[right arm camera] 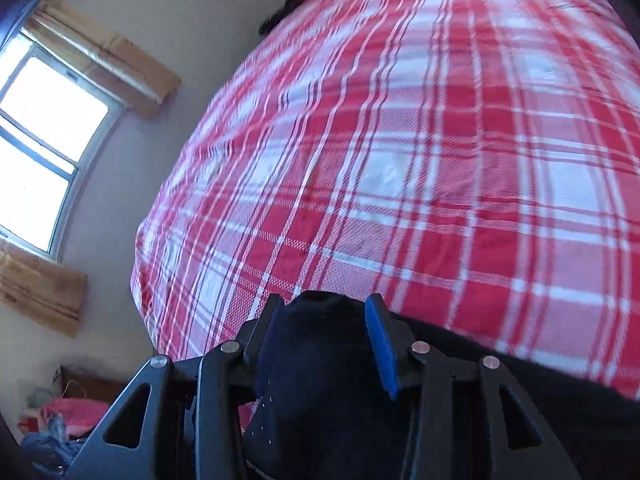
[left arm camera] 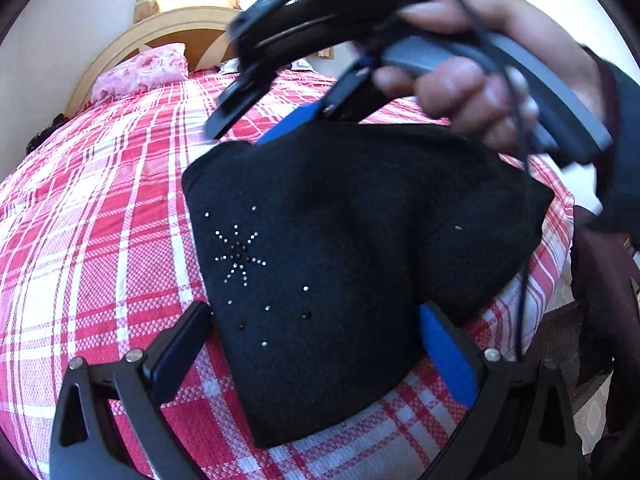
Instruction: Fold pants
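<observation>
Right gripper is clamped on a bunched edge of the black pants, lifting that end off the bed, probably to carry it over for the next fold. Left gripper stands wide, straddling the near corner without pinching, likely steadying it. Pants lie partly folded on the plaid cover.

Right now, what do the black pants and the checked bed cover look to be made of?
Pants: seemingly soft matte black fabric, fleece or knit; it drapes, shows no sheen and carries small shiny studs in a starburst. Bed cover: looks like woven cotton; the red and white check shows a coarse, grainy weave. Neither fibre is certain.
</observation>
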